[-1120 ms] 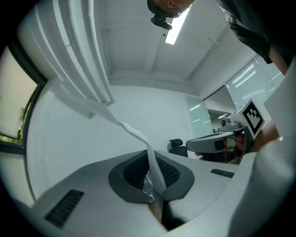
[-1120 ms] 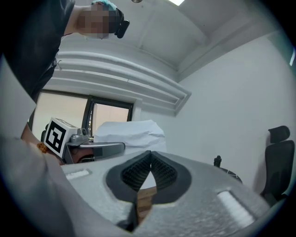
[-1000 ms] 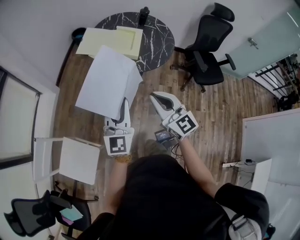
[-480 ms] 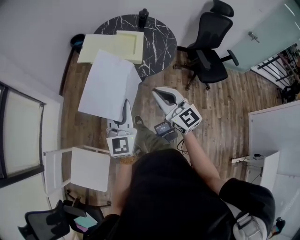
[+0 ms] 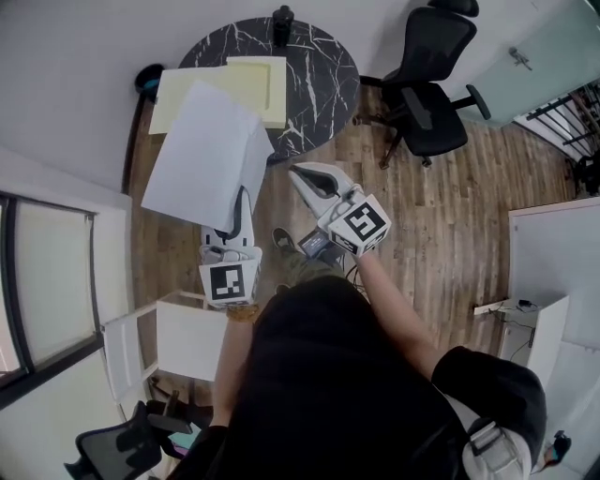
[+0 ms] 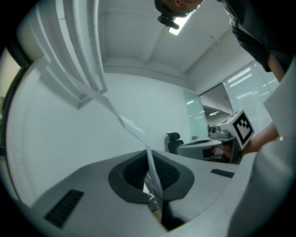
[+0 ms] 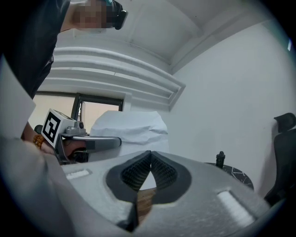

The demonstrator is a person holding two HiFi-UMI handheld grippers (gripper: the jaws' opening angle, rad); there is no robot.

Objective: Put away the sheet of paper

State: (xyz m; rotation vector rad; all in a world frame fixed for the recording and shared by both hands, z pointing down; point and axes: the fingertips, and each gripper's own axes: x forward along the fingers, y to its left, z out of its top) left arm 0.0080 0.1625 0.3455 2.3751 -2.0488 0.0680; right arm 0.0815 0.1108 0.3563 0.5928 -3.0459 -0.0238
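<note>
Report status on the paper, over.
Left gripper shut on sheet of paper, held aloft. Right gripper shut, empty. Round table ahead, yellow folder on it.

We saw the white sheet of paper (image 5: 208,155), slightly rumpled, spread nearly flat in the air, its near edge pinched in the left gripper (image 5: 242,199).

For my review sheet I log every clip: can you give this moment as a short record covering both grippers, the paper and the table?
left gripper: shut on the sheet of paper, pinching its near edge
right gripper: shut, nothing held
sheet of paper: held off the floor, far end overlapping the pale yellow sheets in the head view
round table: black marbled top, with the yellow sheets and a dark bottle on it
nearby: black office chair beside the table
</note>
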